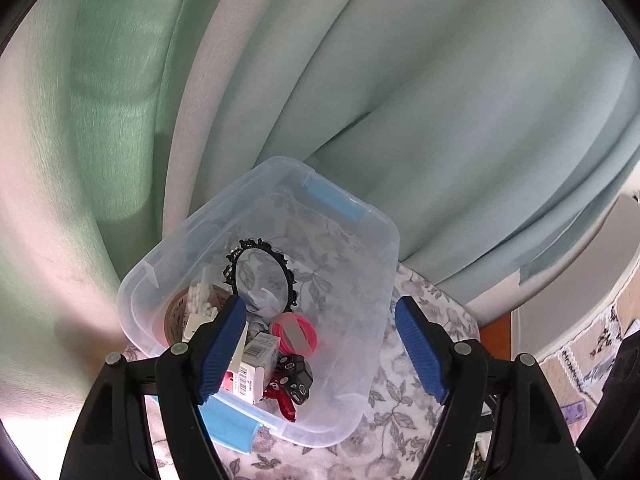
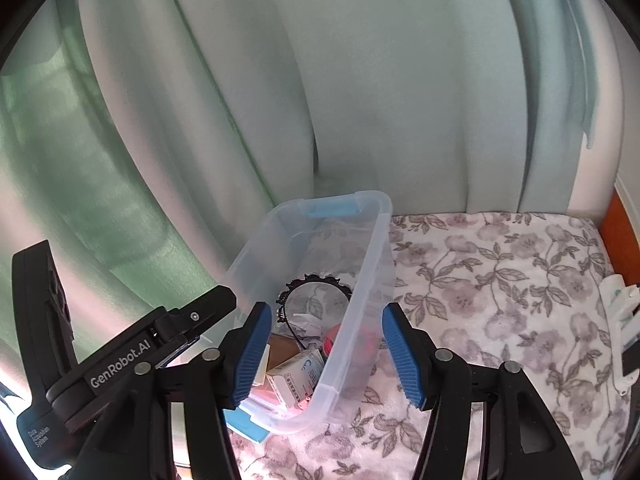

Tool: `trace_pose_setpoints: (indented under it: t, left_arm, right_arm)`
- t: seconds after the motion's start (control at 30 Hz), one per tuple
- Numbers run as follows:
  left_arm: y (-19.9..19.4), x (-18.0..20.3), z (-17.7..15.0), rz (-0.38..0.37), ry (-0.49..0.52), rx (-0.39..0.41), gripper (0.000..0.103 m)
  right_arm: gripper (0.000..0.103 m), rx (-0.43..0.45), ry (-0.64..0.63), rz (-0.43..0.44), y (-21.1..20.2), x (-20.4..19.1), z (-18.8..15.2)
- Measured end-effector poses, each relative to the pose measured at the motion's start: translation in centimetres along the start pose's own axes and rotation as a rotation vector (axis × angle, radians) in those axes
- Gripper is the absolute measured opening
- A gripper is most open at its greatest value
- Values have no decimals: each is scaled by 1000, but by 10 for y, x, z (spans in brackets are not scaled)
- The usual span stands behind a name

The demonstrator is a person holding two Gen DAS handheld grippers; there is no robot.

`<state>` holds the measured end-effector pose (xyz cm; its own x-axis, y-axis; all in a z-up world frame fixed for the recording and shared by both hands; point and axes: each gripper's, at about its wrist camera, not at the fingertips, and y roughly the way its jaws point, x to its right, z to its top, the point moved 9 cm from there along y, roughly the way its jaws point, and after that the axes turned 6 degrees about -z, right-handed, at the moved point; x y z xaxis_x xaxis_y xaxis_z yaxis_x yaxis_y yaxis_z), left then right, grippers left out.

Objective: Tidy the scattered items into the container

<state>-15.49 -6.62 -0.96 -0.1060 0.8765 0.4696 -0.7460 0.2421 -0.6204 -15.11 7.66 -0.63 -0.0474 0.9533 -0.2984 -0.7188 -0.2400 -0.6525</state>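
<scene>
Container (image 1: pixel 360 216) position: the clear plastic box with blue latch handles sits on the floral blanket (image 1: pixel 420 420), close against the pale green curtain (image 1: pixel 440 100), directly ahead of and below both of my tools.

Left gripper (image 1: pixel 320 348): released. My jaws stand wide apart with nothing pressed between the blue pads. Seen along this tool, the left pad overlaps the near left part of the box and the right pad lies outside its right wall, so most of the box interior shows in the gap.

Right gripper (image 2: pixel 320 352): released, holding nothing. The near right corner of the box shows between its pads; I cannot tell whether either pad touches the wall. The body of my left tool appears at the left edge of this view.

Contents, all inside the box:
- black beaded headband (image 1: pixel 262 276), near the middle
- pink coiled band (image 1: pixel 298 334), just in front of it
- black toy car (image 1: pixel 298 378) and a red item (image 1: pixel 282 396), at the near wall
- small barcoded carton (image 1: pixel 256 360), beside the car
- tape roll (image 1: pixel 176 318) and cotton swabs (image 1: pixel 198 300), at the left wall

A white object (image 2: pixel 622 320) lies on the blanket well to the right of the box; I cannot identify it.
</scene>
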Motion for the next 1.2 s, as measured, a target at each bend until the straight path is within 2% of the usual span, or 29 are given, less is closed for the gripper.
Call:
trace_pose_setpoints:
  t: [0.13,0.2,0.33,0.57,0.8,1.2]
  left_arm:
    - [-9,10,-7,41,54,-20,81]
    - [-6,15,-10,48,75,-23,81]
    - [-15,22,-18,112,143,-29,85]
    - [-31,44,-26,167,285,-8,85]
    - [-44,55,-33,158,327,1,86]
    - [-55,71,-45,202,393,11,86]
  right_arm:
    - [63,13,18,-10,-17,9,0]
    - [63,15,37,-28,-24,17,0]
    - [64,-13,110,-83,-36,40,-3]
    - [65,-42,71,-128,-54,52,-11]
    - [68,-81,21,-154,-61,57,-25]
    - [70,-96,27,-197,-75,71,-35]
